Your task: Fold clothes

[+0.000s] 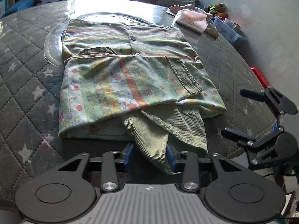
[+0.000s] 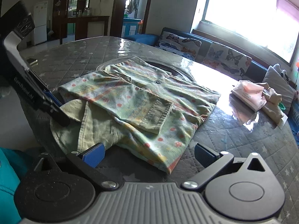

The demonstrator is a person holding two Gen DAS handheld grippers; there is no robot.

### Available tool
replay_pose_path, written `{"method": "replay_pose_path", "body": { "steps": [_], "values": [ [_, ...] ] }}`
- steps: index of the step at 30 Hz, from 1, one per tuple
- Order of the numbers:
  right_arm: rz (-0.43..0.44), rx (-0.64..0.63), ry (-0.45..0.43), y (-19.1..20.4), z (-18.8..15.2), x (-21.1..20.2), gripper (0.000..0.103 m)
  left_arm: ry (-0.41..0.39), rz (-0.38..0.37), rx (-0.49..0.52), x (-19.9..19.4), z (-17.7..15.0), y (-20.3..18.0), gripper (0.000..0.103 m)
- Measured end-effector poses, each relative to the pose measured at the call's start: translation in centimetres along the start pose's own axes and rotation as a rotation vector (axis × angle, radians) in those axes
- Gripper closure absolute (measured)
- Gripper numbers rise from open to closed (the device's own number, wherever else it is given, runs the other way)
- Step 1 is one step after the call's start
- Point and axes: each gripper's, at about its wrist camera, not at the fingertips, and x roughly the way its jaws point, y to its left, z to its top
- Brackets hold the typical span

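Observation:
A folded shirt (image 1: 115,82) (image 2: 149,97) with flowers, pastel stripes, green corduroy pockets and dark buttons lies flat on the quilted table cover. A pale green corduroy flap (image 1: 168,128) (image 2: 93,128) sticks out from under its near edge. My left gripper (image 1: 149,156) (image 2: 56,110) is shut on this flap, with the fabric bunched between its blue pads. My right gripper (image 2: 149,155) (image 1: 241,114) stands wide open just off the shirt's near right corner. That corner lies between its fingers, and the pads do not touch it.
The grey star-quilted table cover (image 1: 28,85) (image 2: 233,140) is glossy under plastic, with a round inset (image 1: 50,43) beneath the shirt. A pink tissue pack (image 1: 190,18) (image 2: 248,93) and a beige cloth (image 2: 272,97) lie at the far side. A butterfly-print sofa (image 2: 214,54) stands behind.

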Motion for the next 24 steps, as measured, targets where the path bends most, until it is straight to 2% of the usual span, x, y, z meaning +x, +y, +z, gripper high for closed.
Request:
{"method": "replay_pose_path", "body": {
  "steps": [3,15,21,24],
  "values": [
    [0.002,-0.021,0.006,0.3,-0.4,0.2,0.0,-0.006,-0.015,-0.008,-0.3,0.2,0.1,0.083],
    [0.059,-0.156,-0.027,2.4,-0.6,1.3,0.001,-0.096,-0.095,-0.029,-2.8,4.4,0.8,0.087],
    [0.069,-0.197,-0.077,3.5,0.5,2.5,0.014,-0.083,-0.117,-0.025,-2.5,5.6,1.0,0.087],
    [0.101,-0.186,-0.092,3.7,1.4,3.2,0.032,-0.077,-0.127,-0.024,-2.4,5.5,1.2,0.087]
  ]
}}
